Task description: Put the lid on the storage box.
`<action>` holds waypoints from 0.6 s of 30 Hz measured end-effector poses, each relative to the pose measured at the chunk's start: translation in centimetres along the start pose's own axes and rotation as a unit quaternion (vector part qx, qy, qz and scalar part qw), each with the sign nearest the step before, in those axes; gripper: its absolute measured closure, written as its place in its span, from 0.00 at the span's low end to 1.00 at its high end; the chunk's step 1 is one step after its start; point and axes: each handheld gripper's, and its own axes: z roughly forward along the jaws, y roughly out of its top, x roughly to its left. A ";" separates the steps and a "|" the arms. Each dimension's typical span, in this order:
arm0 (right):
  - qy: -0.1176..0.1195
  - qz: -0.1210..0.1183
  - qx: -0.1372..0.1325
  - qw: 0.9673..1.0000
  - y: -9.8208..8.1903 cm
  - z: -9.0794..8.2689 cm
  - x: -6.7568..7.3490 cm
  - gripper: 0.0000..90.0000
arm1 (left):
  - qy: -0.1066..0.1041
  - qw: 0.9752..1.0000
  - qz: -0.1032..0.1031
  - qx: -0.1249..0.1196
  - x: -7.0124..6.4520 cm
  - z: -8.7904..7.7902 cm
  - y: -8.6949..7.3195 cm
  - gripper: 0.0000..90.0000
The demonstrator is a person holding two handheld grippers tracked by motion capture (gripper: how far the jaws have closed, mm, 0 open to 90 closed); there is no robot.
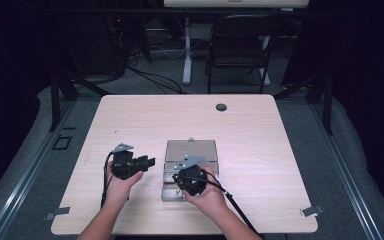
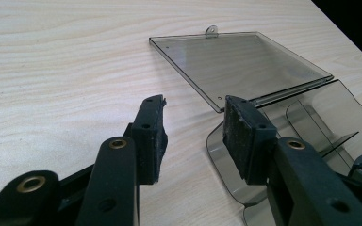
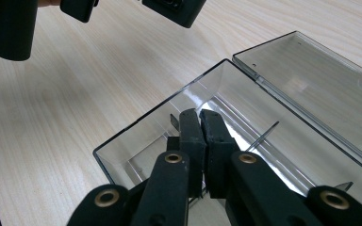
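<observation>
A clear plastic box (image 1: 167, 194) lies at the table's middle with its lid (image 1: 191, 150) folded flat toward the far side. My right gripper (image 1: 181, 183) hangs over the box's near part. In the right gripper view its jaws (image 3: 201, 115) are shut with nothing between them, and the tips sit inside the box's base (image 3: 136, 146), next to a thin divider (image 3: 264, 134). My left gripper (image 1: 149, 161) is held left of the box and points at it. Its jaws (image 2: 194, 106) stand open and hold nothing, aimed at the lid's corner (image 2: 217, 101).
The pale wooden table (image 1: 130, 120) has a round cable hole (image 1: 221, 107) near its far edge. Metal clips sit at the near corners (image 1: 311, 211). A folding chair (image 1: 240, 45) and cables stand beyond the table.
</observation>
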 end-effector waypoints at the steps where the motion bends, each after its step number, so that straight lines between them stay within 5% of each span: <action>1: 0.001 0.000 0.000 1.000 0.0 0.0 0.0 0.98 | 0.000 1.000 0.001 0.000 0.0 0.0 0.0 0.65; 18: 0.009 -0.003 0.016 1.000 -0.3 2.4 1.0 0.98 | 0.000 1.000 0.001 0.000 0.0 0.0 0.0 0.65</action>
